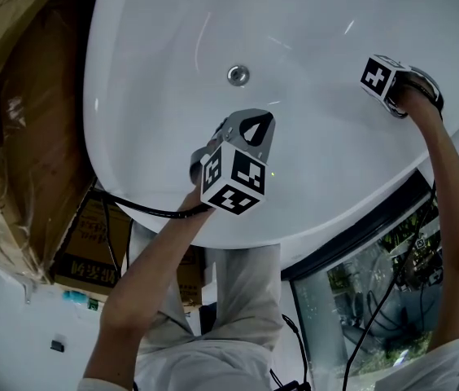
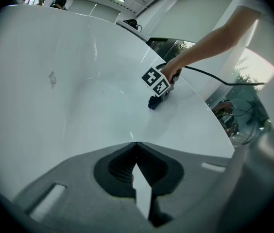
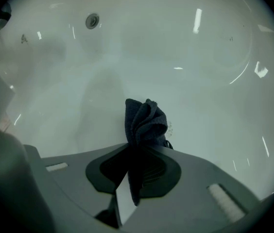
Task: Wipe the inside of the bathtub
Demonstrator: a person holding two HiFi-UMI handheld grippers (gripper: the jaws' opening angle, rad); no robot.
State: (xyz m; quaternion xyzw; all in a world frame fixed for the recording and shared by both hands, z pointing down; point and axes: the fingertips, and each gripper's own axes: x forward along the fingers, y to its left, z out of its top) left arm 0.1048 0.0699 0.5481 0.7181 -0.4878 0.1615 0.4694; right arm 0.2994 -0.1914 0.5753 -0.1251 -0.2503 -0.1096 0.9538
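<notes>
The white bathtub (image 1: 156, 47) fills the head view, with its round metal drain (image 1: 238, 75) near the middle. My right gripper (image 1: 386, 80) is at the tub's right inner wall, shut on a dark crumpled cloth (image 3: 145, 119) that presses on the white surface. From the left gripper view, that cloth (image 2: 155, 102) shows under the right gripper's marker cube (image 2: 155, 81). My left gripper (image 1: 252, 129) hovers over the tub's near side below the drain. Its jaws (image 2: 136, 144) meet with nothing between them.
Brown cardboard boxes (image 1: 26, 120) stand left of the tub. A black cable (image 1: 144, 210) runs under the tub's near rim. A glass panel with cables behind it (image 1: 360, 292) lies at the lower right. The drain (image 3: 92, 21) shows far up left in the right gripper view.
</notes>
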